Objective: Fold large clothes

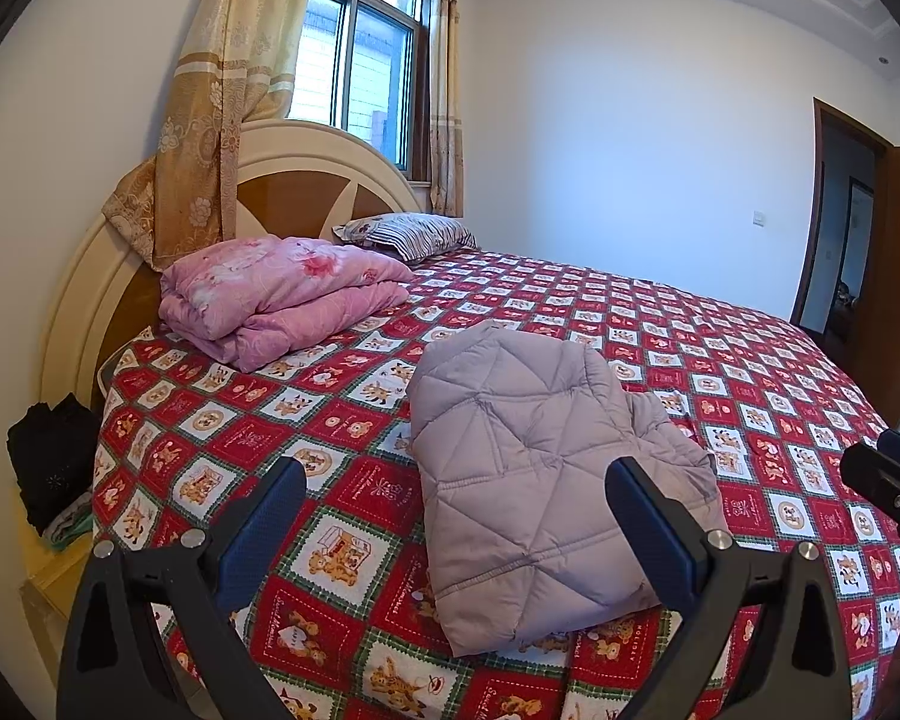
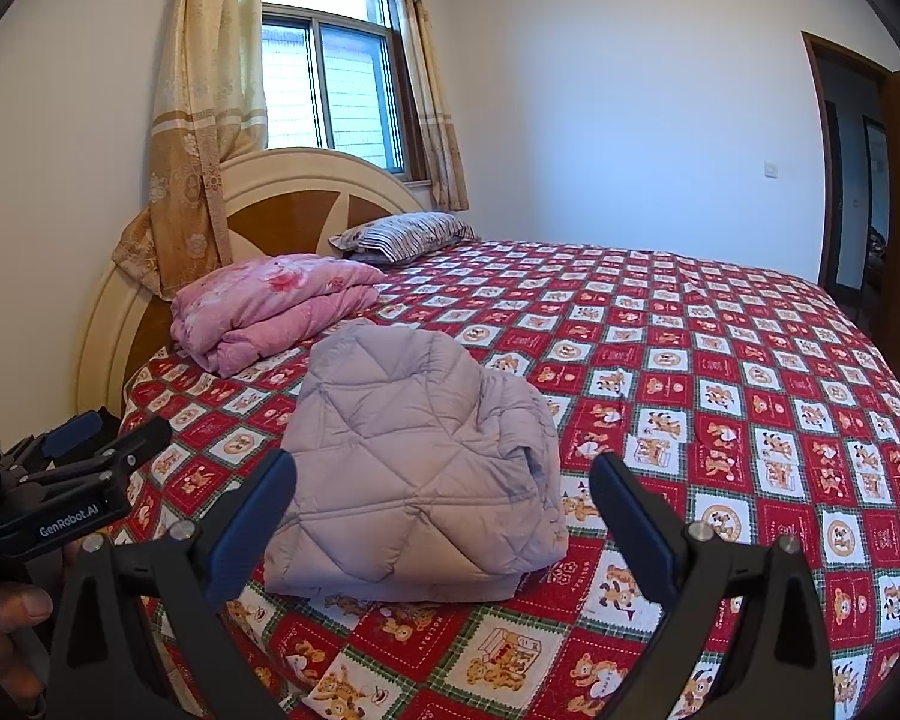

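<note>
A folded lilac quilted padded jacket (image 1: 546, 480) lies on the red checked bear-print bedspread (image 1: 750, 396), near its front edge. The left gripper (image 1: 456, 510) and the right gripper (image 2: 444, 504) hover before it, fingers spread wide, grasping nothing. A folded pink floral quilt (image 2: 270, 306) sits by the headboard.

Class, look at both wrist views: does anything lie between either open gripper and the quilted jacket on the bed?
Nothing visible does. The jacket lies folded on the bedspread, directly ahead of the left gripper and the right gripper. The pink quilt and pillow sit farther back, by the headboard.
</note>
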{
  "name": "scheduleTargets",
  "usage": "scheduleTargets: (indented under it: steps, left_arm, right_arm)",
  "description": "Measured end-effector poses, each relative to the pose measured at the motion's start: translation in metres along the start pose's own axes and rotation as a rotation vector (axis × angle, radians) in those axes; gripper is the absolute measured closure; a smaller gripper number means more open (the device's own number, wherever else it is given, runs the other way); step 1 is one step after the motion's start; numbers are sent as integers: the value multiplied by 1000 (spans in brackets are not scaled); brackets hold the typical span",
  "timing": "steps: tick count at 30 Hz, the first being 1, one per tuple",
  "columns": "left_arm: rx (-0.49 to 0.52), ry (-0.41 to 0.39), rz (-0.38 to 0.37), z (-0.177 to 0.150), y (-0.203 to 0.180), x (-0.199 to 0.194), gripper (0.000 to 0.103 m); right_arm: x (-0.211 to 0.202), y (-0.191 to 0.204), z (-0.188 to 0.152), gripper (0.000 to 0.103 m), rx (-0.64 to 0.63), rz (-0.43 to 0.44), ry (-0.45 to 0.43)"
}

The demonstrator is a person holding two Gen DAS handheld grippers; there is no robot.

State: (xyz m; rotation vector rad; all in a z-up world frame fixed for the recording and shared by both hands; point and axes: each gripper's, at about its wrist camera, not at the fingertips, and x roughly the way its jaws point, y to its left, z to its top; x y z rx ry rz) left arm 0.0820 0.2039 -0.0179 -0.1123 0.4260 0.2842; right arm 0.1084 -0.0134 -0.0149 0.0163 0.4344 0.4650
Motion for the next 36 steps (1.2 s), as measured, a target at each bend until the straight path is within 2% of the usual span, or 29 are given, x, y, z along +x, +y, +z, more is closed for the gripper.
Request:
scheduleTargets:
  steps: [19, 29, 36]
  left_arm:
    - [12, 14, -57, 1, -2, 3, 3]
    - [59, 49, -38, -6, -10, 12, 3]
    - [84, 39, -37, -10, -15, 12, 3]
  right_arm:
    - [-9, 8, 9, 3, -8, 1, -39]
    - [-9, 7, 9, 2, -3, 2, -33]
    - [-8, 5, 7, 2, 0, 3, -31]
